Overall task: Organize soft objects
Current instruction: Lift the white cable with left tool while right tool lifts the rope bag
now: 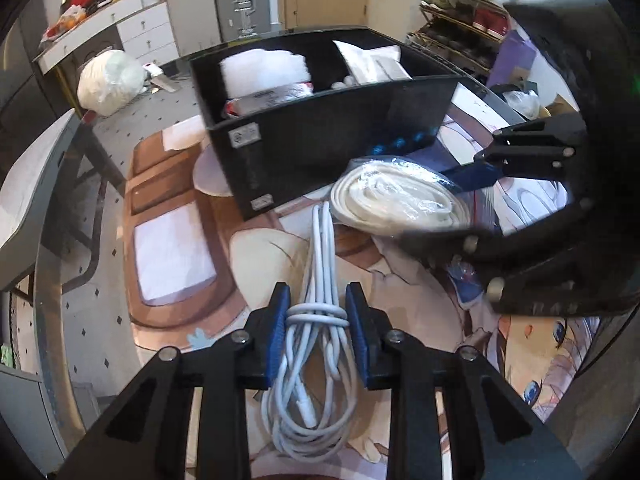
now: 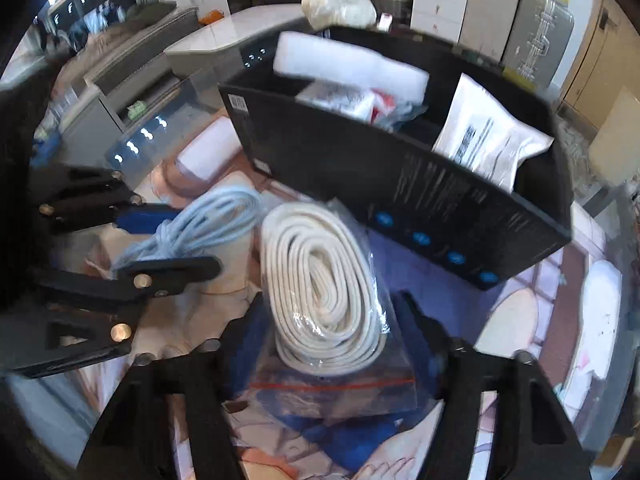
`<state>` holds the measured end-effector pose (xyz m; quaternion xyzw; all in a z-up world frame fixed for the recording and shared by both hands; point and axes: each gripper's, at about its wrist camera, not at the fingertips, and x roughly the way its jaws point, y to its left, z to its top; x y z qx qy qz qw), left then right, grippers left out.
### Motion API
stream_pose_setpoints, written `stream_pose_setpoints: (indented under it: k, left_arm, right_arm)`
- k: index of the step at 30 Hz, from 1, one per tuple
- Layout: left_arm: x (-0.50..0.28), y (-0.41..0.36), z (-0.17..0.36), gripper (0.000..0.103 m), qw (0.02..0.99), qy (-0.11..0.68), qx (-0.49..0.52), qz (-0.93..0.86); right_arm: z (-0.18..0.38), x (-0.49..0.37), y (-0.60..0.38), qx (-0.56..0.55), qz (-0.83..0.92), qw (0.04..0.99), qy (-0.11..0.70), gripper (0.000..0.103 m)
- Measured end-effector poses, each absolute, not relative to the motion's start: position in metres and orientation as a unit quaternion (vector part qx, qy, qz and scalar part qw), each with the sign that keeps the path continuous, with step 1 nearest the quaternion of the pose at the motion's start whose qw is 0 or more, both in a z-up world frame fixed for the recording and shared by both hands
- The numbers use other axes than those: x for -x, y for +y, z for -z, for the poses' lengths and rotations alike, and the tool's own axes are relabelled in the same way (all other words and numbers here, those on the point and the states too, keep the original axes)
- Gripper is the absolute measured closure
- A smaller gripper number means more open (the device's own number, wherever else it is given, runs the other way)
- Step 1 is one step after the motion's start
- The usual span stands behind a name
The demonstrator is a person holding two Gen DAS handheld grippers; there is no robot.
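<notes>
Holding two items short of my black divided box (image 1: 320,148), already part-filled: left gripper (image 1: 318,332) clamps the bundled white cable (image 1: 316,320); right gripper (image 2: 332,344) pinches the bagged coil of cream cord (image 2: 324,284).

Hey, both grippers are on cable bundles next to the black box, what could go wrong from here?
1. The left gripper straddles the white cable bundle only at its wrapped waist; loose loops below may dangle and catch on the black box rim.
2. The bagged cream cable in the right gripper sits in slick plastic and could slip.
3. Both box compartments already look full, so items may not seat.
</notes>
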<state>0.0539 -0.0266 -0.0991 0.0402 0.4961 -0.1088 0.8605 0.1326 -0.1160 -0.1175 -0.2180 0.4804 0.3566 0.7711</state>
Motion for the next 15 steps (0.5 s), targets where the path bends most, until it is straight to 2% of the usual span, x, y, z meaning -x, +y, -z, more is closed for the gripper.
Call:
stream_pose_setpoints:
  k: [2,8,9,11,12,13,14,15]
  left_arm:
    - [-0.051,-0.03,0.099,0.076,0.86,0.496,-0.042,0.115]
    - [-0.05,-0.042,0.099,0.076,0.857,0.497,-0.045,0.128]
    - [-0.051,-0.043,0.099,0.076,0.857,0.497,-0.044,0.13]
    - [-0.051,-0.044,0.099,0.075,0.857,0.497,-0.044,0.13]
    - [-0.051,-0.045,0.099,0.072,0.857,0.496,-0.046,0.131]
    - [-0.051,-0.046,0.099,0.065,0.857,0.496,-0.048,0.133]
    - [-0.05,-0.046,0.099,0.059,0.856,0.497,-0.051,0.135]
    - [-0.048,-0.046,0.1,0.048,0.855,0.499,-0.053,0.131]
  right_arm:
    - [0.113,-0.13,-0.119,0.219,-0.349,0.766,0.493,0.067]
    - [0.109,-0.116,-0.153,0.198,-0.326,0.761,0.525,0.065]
    - [0.109,-0.115,-0.156,0.195,-0.324,0.761,0.527,0.063]
    - [0.11,-0.114,-0.159,0.192,-0.32,0.762,0.53,0.045]
    - [0.109,-0.113,-0.161,0.191,-0.32,0.764,0.526,0.04]
    - [0.109,-0.111,-0.16,0.189,-0.322,0.767,0.522,0.033]
    - [0.109,-0.112,-0.157,0.188,-0.324,0.768,0.52,0.033]
    - [0.107,-0.114,-0.153,0.188,-0.325,0.768,0.519,0.033]
